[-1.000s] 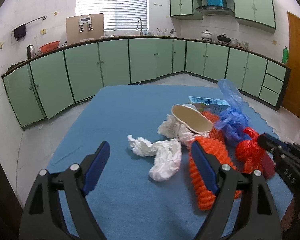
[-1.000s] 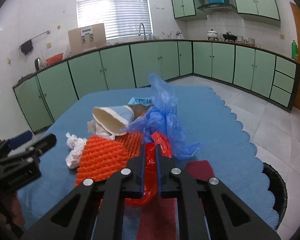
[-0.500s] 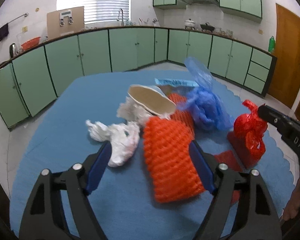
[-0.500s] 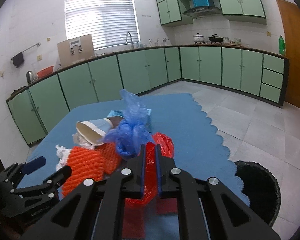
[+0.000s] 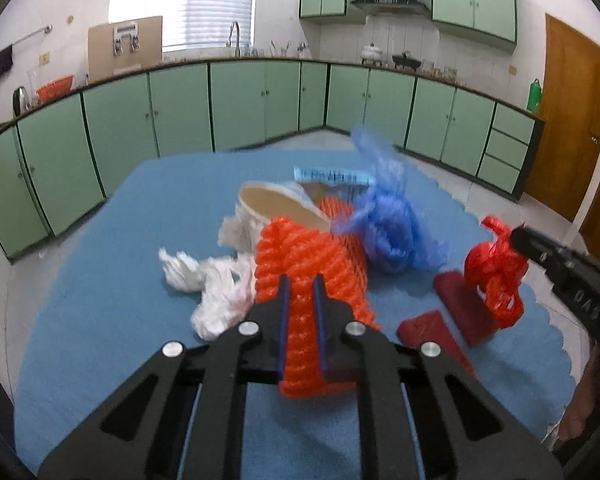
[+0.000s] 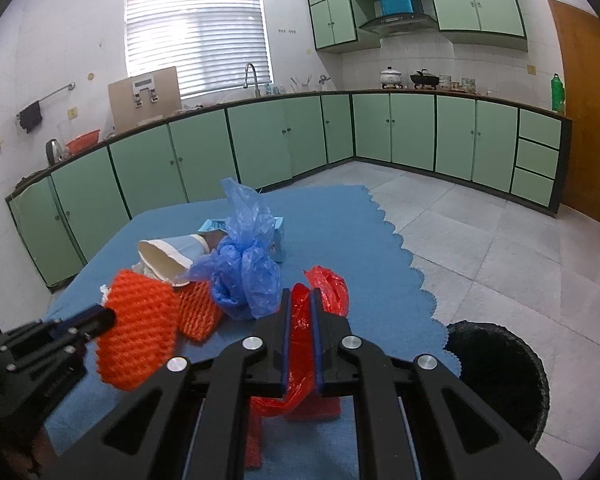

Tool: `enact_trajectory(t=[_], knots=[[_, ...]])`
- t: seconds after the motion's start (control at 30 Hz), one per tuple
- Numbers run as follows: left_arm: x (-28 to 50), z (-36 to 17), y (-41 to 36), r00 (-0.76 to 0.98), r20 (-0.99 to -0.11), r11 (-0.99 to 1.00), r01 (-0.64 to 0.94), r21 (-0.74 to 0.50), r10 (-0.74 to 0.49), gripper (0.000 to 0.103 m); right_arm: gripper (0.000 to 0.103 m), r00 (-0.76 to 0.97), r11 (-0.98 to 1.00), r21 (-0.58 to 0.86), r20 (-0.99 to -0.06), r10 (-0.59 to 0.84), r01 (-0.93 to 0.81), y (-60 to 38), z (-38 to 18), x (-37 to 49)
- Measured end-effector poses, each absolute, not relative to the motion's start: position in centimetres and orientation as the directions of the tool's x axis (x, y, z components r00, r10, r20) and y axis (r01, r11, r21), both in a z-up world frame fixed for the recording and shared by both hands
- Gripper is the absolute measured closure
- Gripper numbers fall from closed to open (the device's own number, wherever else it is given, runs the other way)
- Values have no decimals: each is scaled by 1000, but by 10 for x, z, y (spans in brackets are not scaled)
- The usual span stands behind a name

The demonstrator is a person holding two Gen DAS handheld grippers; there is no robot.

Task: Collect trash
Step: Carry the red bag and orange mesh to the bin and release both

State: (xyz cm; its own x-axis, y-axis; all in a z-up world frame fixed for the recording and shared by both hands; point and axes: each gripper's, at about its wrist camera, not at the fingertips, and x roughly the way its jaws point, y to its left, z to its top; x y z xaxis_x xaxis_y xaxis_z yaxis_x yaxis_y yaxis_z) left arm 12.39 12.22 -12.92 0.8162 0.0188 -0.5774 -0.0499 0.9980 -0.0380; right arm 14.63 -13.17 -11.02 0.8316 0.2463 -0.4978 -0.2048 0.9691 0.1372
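Note:
My left gripper (image 5: 300, 284) is shut on an orange foam net (image 5: 304, 256), also seen in the right wrist view (image 6: 140, 332), lifted off the blue table (image 5: 100, 280). My right gripper (image 6: 300, 296) is shut on a red plastic bag (image 6: 324, 288), seen held above the table in the left wrist view (image 5: 494, 276). On the table lie a blue plastic bag (image 6: 248, 268), a paper cup (image 6: 168, 256) on its side, white crumpled tissue (image 5: 216, 288), a second orange net (image 6: 198, 312) and a light blue carton (image 5: 332, 176).
A black-lined trash bin (image 6: 500, 376) stands on the floor right of the table's scalloped edge. Dark red flat pieces (image 5: 460, 312) lie on the table under the red bag. Green cabinets (image 6: 260, 148) line the walls.
My left gripper closed on the orange foam net and lifted it. My right gripper rose and pulled back with the red bag, bringing the trash bin into view.

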Motion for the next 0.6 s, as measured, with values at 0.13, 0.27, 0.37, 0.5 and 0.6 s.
enact_trajectory(t=[0.13,0.27,0.37,0.5,0.6], knots=[[119,-109,119,842,-539,998,-42,-41,13,93,94,835,967,142,-488,253,-211,-133,-102,144],[118,-97,113,856,-517,999,-19,-37,-3,93,94,840,967,150,-479,255,-207,-138,-94,142],[118,-92,108,860,-510,999,0,-32,-16,93,94,844,966,160,-473,254,-201,-145,-88,140],[122,-89,98,861,-508,999,27,-37,-42,93,94,852,971,155,-468,235,-183,-154,-84,137],[125,-87,87,862,-503,998,53,-40,-66,93,94,857,974,161,-466,220,-162,-166,-81,135]])
